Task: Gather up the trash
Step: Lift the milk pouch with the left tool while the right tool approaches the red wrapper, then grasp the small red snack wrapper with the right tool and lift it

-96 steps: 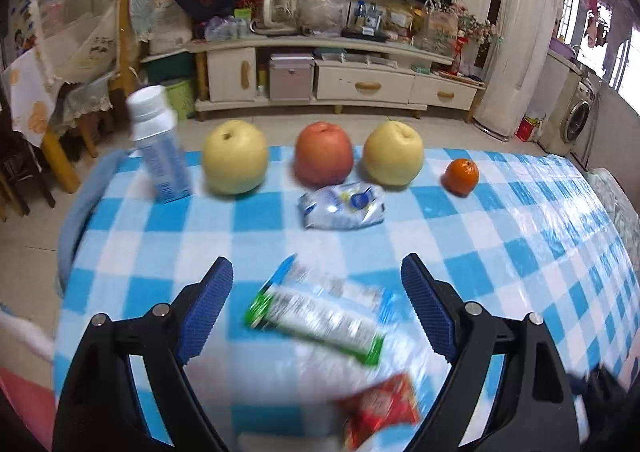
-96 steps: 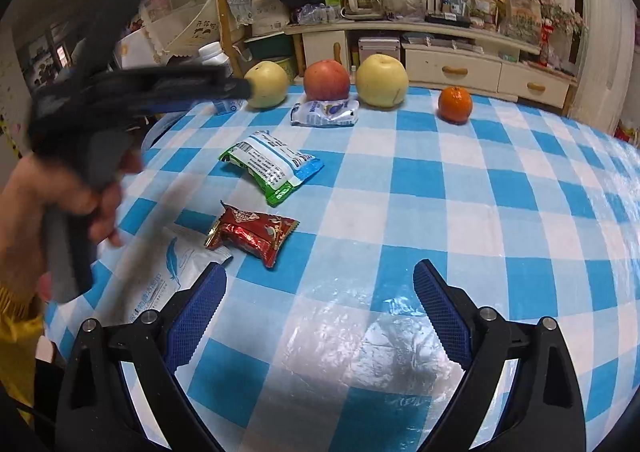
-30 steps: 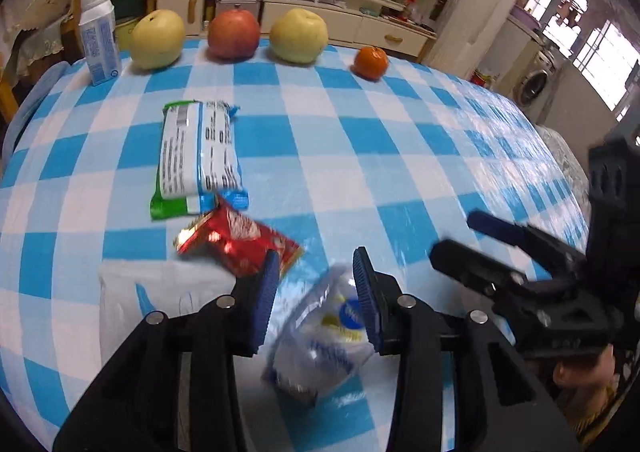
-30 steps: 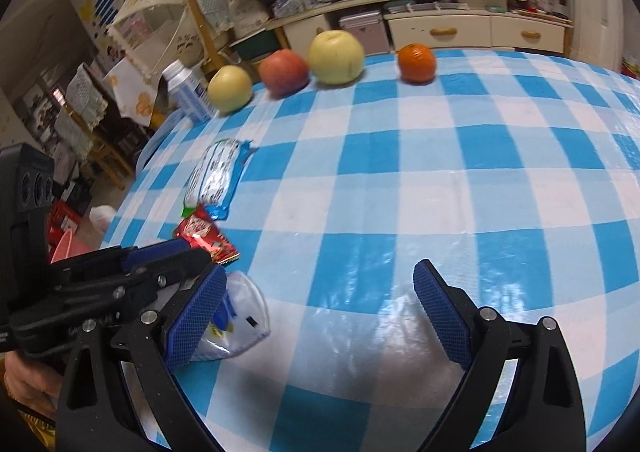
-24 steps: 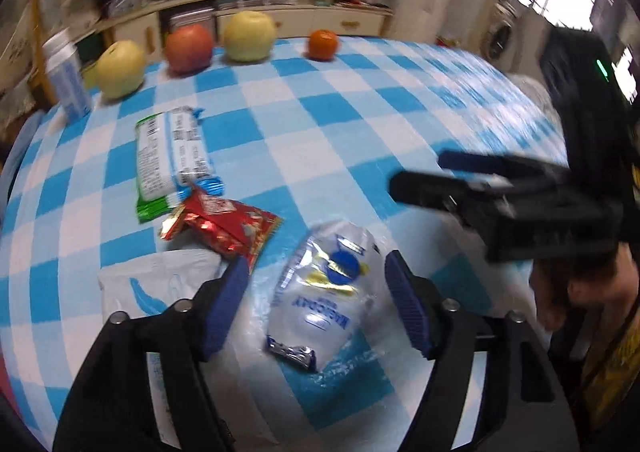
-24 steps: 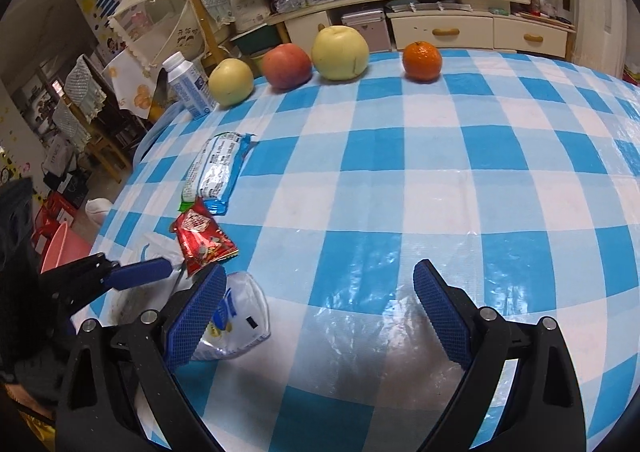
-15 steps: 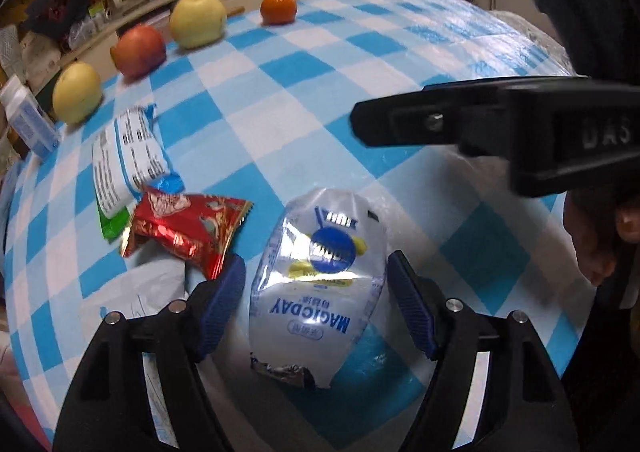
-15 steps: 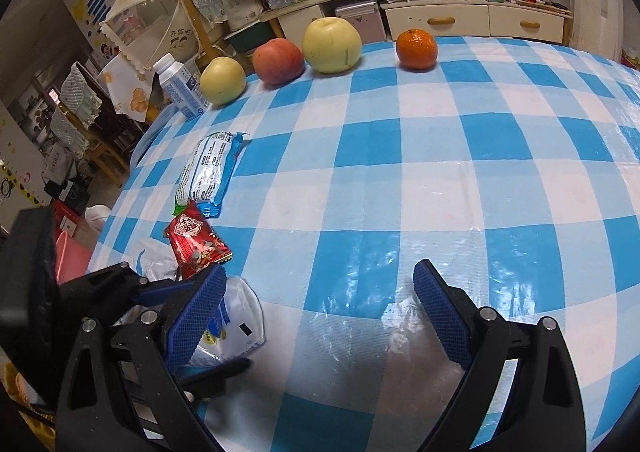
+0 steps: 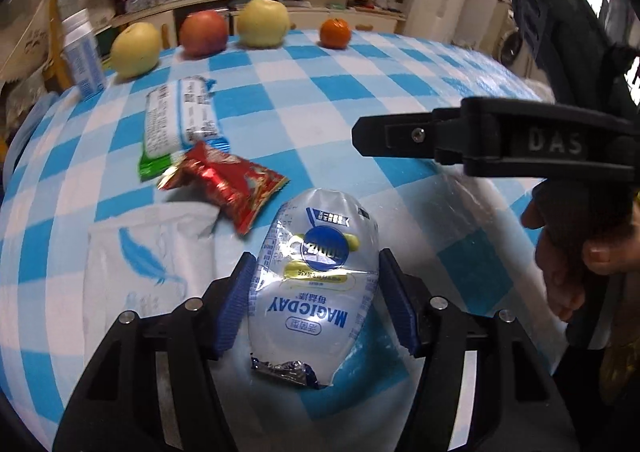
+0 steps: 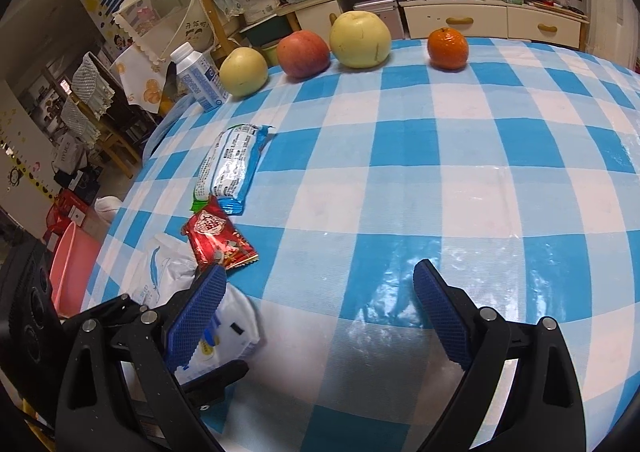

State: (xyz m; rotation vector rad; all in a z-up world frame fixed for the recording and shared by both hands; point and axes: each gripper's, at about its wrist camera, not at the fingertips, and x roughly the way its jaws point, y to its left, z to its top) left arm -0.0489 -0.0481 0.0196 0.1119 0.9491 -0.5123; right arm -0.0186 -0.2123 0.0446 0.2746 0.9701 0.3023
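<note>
A clear MAGICDAY pouch [image 9: 316,292] lies on the blue-checked tablecloth [image 9: 360,92], between the blue pads of my left gripper [image 9: 316,258]. The jaws are closing beside its flanks and the pouch looks unsqueezed. Just beyond lie a red wrapper [image 9: 228,180], a green-and-white wrapper [image 9: 180,120] and a white bag with a blue feather [image 9: 140,252]. My right gripper [image 10: 320,272] hovers open over bare cloth with nothing between its fingers. In the right wrist view the pouch [image 10: 236,328] shows at its lower left, near the red wrapper [image 10: 220,240].
Two yellow fruits [image 10: 244,72], a red apple [image 10: 304,52], an orange [image 10: 448,48] and a milk bottle [image 10: 196,80] line the far table edge. A pink basin [image 10: 68,268] sits on the floor past the left edge. A hand [image 9: 572,252] holds the right gripper.
The left jaws let go of the pouch and spread, then narrowed again around it as the left gripper dropped closer. The right gripper has barely moved.
</note>
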